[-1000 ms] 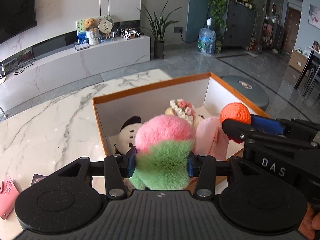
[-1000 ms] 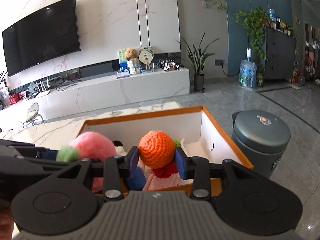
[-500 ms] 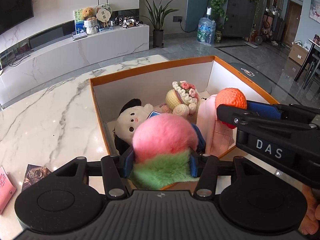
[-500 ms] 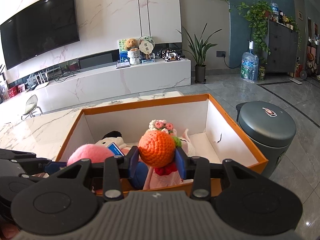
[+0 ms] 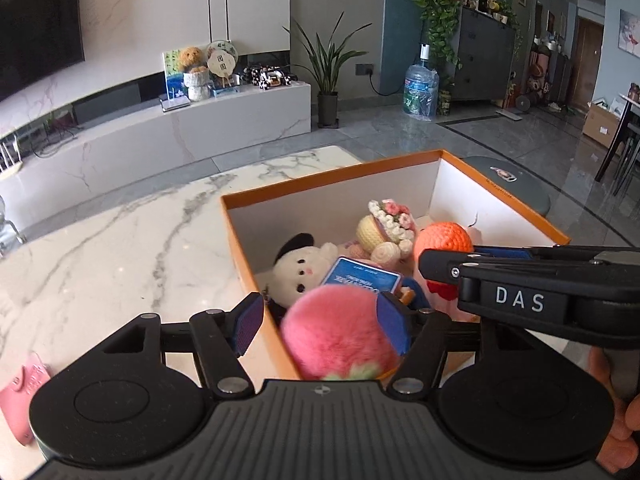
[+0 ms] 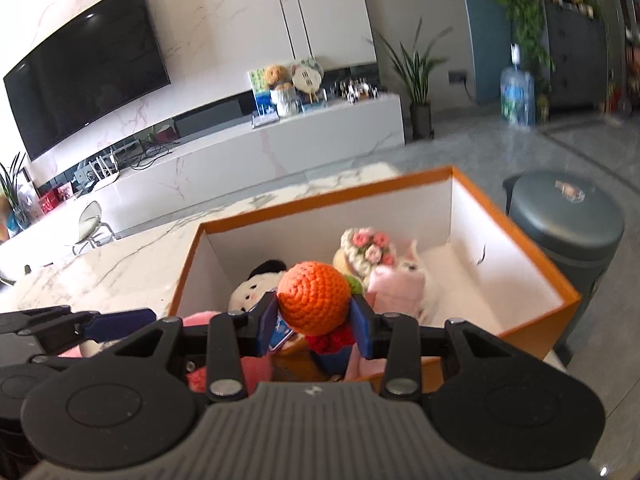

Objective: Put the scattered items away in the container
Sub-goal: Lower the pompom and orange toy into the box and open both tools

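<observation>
Both wrist cameras look steeply down along their fingers, close over the shared orange box point(image 5: 504, 196) point(image 6: 320, 205).

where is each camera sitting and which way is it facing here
Left wrist: on the left hand-held gripper, looking forward and down into the orange box; its open jaws flank a pink plush ball, and fingers show at right.
Right wrist: on the right hand-held gripper, facing the same box; jaws shut on the orange crochet ball.
Shared: box, white plush toy, TV cabinet, and each other's gripper.
</observation>
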The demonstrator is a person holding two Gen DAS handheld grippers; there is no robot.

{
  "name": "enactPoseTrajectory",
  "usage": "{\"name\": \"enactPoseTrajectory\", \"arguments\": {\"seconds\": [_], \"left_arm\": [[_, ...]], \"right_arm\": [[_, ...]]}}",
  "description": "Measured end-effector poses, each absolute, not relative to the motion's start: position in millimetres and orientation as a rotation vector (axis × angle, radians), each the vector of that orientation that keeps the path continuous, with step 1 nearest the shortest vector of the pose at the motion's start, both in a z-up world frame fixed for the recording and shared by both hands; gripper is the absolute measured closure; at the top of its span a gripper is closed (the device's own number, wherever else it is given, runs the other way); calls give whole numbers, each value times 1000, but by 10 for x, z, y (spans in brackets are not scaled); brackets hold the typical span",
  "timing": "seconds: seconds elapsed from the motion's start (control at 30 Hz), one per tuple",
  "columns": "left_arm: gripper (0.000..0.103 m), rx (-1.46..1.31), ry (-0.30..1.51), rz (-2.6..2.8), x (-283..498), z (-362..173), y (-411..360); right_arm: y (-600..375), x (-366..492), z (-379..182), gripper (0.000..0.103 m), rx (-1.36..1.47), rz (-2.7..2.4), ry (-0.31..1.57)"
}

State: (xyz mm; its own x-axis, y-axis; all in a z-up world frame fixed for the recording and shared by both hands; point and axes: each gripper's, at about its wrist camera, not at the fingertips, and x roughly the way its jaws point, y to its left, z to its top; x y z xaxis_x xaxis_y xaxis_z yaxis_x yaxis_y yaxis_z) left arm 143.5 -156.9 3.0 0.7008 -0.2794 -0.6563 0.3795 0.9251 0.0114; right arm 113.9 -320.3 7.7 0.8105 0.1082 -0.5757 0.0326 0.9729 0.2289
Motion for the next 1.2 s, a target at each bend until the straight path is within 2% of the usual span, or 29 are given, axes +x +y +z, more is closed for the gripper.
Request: {"name": "enactPoseTrajectory", "arguments": {"seconds": [0.3, 0.87, 1.07, 1.2], "left_arm": [[29, 146, 711, -331, 1471, -23, -1425], [29, 97, 727, -294, 1450, -37, -1196], [29, 74, 748, -290, 1441, -43, -1155], [29, 74, 748, -292, 1430, -46, -1147]], "right_arm": [[-3181, 1203, -49, 61, 233, 34, 728], [-2888, 1184, -51, 60, 58, 26, 735], [-2873, 1155, -18, 50, 64, 0, 720], [-2890, 1150, -9, 48, 77, -23, 708]]}}
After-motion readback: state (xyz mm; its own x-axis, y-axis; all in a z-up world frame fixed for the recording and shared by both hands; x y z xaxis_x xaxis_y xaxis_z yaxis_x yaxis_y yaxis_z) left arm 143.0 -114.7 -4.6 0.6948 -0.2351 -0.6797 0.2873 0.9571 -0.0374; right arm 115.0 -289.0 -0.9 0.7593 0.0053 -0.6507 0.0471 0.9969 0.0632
